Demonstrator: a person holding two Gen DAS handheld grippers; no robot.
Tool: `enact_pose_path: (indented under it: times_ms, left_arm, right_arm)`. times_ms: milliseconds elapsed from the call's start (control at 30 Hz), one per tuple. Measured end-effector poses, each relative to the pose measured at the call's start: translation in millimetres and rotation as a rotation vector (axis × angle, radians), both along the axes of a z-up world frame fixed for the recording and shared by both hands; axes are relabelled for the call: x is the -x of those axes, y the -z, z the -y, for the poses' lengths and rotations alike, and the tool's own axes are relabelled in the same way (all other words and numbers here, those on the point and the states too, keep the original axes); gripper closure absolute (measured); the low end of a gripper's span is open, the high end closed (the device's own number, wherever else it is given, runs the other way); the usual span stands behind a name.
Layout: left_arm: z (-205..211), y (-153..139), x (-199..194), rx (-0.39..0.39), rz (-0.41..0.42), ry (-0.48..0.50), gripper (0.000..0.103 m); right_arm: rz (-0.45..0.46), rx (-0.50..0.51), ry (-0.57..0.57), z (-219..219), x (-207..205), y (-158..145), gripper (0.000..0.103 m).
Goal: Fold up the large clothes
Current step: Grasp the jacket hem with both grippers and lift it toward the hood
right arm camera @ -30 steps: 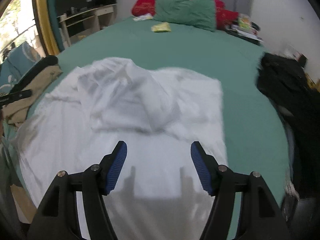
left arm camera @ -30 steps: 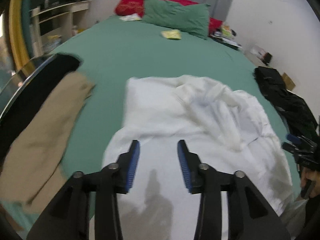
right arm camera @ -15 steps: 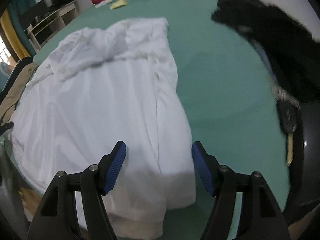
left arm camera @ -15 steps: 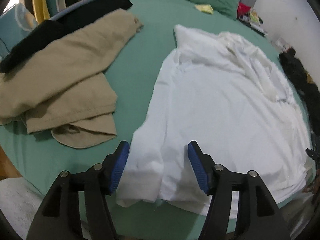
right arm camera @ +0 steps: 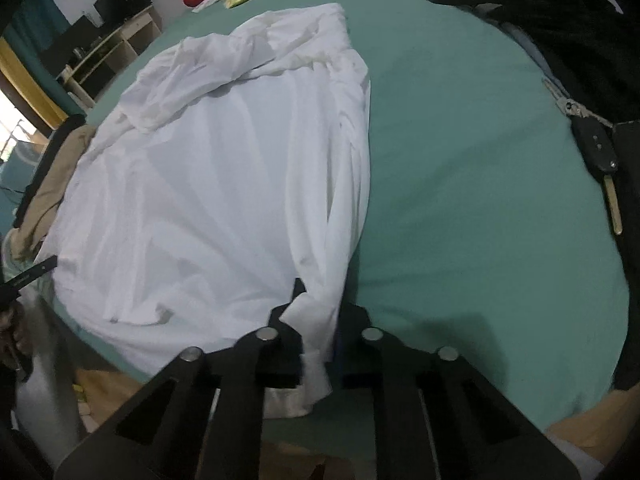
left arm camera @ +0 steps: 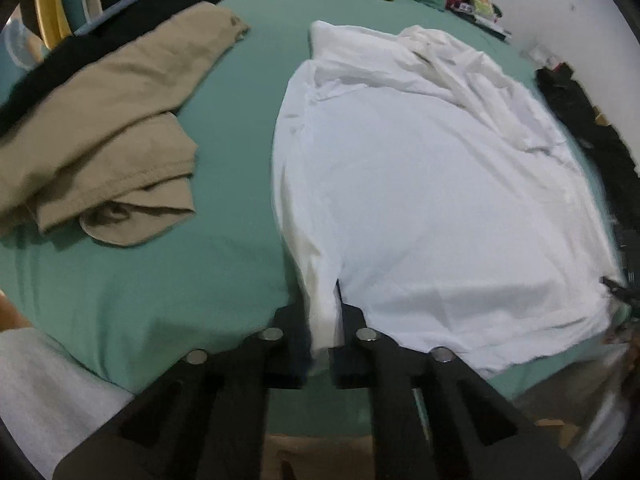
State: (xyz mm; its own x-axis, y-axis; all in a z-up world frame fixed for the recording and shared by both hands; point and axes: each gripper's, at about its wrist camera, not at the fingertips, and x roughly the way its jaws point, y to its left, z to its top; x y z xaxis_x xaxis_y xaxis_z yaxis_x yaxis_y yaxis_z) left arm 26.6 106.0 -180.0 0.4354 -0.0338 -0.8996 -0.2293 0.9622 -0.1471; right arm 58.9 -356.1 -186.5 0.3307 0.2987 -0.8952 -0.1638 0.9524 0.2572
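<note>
White garment [left arm camera: 436,200] lies spread across the green bed sheet [left arm camera: 168,280], its hem at the near edge of the bed. My left gripper [left arm camera: 325,322] has its fingers clamped on the hem's left corner; my right gripper [right arm camera: 316,332] is closing, its fingers pinching the hem's right corner between them. Left of the white garment sits a crumpled tan garment [left arm camera: 104,120]; right of it, dark clothing [right arm camera: 560,28] and a car key [right arm camera: 600,152].

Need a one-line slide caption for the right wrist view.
Right gripper closing on the near corner of a white shirt spread on a green bed, car key alongside.
</note>
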Motion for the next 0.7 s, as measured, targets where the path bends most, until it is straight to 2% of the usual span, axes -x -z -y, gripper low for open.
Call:
enact_pose_path:
  times_ms: [233,400,700]
  left_arm:
    - [-1.2,-31.2,21.8,0.002,0.084,0.0,0.097]
    - [-9.4,-54.7,40.4,0.001,0.125,-0.01,0.097]
    - [-12.0,-107.9,51.1,-0.038,0.22,0.026,0.097]
  right_arm:
    - [0.028,-0.037,0.002,3.6,16.6,-20.2,0.097]
    - [0.066,-0.047,0.021,15.5,30.6,-48.2,0.097]
    - [0.148,-0.043,0.0,28.0,34.7,-102.1,0.097]
